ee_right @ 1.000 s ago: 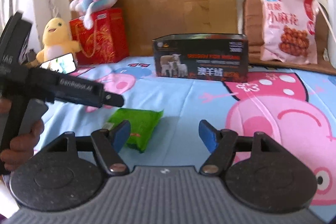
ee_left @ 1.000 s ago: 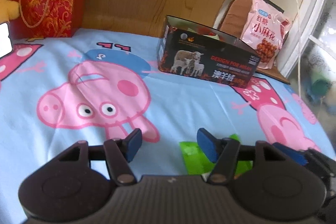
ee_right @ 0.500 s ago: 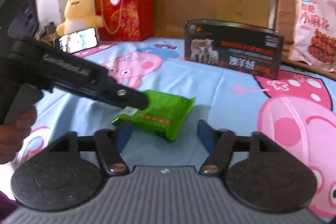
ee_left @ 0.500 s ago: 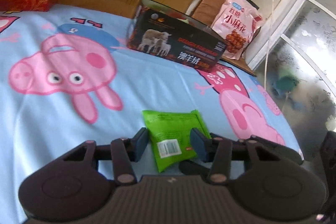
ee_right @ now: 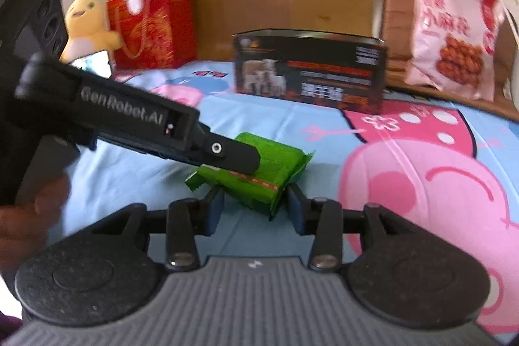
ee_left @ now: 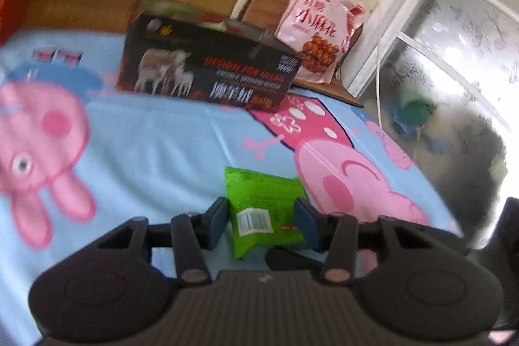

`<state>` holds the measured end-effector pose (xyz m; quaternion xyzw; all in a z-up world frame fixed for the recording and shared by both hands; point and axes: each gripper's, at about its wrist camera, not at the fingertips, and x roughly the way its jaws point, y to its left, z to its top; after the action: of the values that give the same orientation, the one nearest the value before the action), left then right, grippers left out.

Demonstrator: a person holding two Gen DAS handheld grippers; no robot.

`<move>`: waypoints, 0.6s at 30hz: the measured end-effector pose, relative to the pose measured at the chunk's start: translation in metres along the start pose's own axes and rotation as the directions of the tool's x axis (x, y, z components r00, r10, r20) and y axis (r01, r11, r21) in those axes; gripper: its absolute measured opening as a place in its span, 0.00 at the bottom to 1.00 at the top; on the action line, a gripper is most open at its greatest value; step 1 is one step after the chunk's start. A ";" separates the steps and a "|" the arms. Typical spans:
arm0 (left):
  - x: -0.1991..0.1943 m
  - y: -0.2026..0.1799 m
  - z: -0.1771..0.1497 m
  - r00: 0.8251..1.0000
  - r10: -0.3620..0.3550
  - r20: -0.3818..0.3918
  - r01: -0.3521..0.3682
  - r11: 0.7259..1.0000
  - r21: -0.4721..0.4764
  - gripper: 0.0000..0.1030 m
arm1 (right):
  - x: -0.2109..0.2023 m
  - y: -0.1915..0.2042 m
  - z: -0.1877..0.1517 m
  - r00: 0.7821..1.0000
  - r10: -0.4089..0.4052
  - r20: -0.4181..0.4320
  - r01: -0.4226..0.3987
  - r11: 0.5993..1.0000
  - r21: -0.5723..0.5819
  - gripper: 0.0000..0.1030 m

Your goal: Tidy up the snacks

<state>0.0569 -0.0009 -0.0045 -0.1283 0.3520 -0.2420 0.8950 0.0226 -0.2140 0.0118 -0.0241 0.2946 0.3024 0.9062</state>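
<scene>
While the green snack packet (ee_left: 264, 209) is lying flat on the bed sheet (ee_left: 168, 145), the left gripper (ee_left: 264, 218) is bracketing it, its jaws narrowed until the blue pads sit just beside the packet's two edges — whether they are already pressing it I cannot tell. Seen from the right wrist, the right gripper (ee_right: 254, 209) is hovering just short of the packet's near corner with its jaws partly open and holding nothing. Judging by the task, the packet is headed for the open black box (ee_left: 207, 70) standing well apart toward the headboard, near the pink snack bag (ee_left: 321, 31). A good grip means squeezing across the packet's middle rather than its crimped end — firmly enough to stop sagging, gently enough not to crush the contents — and keeping the right gripper clear of the lifting path.
</scene>
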 end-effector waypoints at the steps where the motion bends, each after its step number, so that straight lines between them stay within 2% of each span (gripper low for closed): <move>1: 0.004 -0.001 -0.002 1.000 0.017 0.020 -0.017 0.999 0.028 0.47 | 0.001 -0.003 0.000 1.000 0.005 0.003 -0.005 1.000 0.018 0.46; 6: 0.001 0.001 -0.003 1.000 0.005 0.028 -0.005 1.000 0.011 0.48 | 0.003 -0.005 0.002 0.999 0.049 0.005 -0.049 0.998 0.035 0.59; 16: -0.004 0.005 -0.005 0.999 0.011 0.050 -0.010 1.000 -0.017 0.48 | -0.001 -0.006 0.001 0.998 0.054 0.024 -0.055 0.997 0.050 0.61; 18: -0.005 0.005 -0.005 0.998 0.012 0.056 -0.011 1.000 -0.017 0.49 | -0.001 -0.008 0.001 0.998 0.052 0.027 -0.053 0.997 0.053 0.64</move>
<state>0.0514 0.0054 -0.0072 -0.1403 0.3296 -0.2304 0.9048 0.0271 -0.2207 0.0120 0.0120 0.2916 0.3182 0.9020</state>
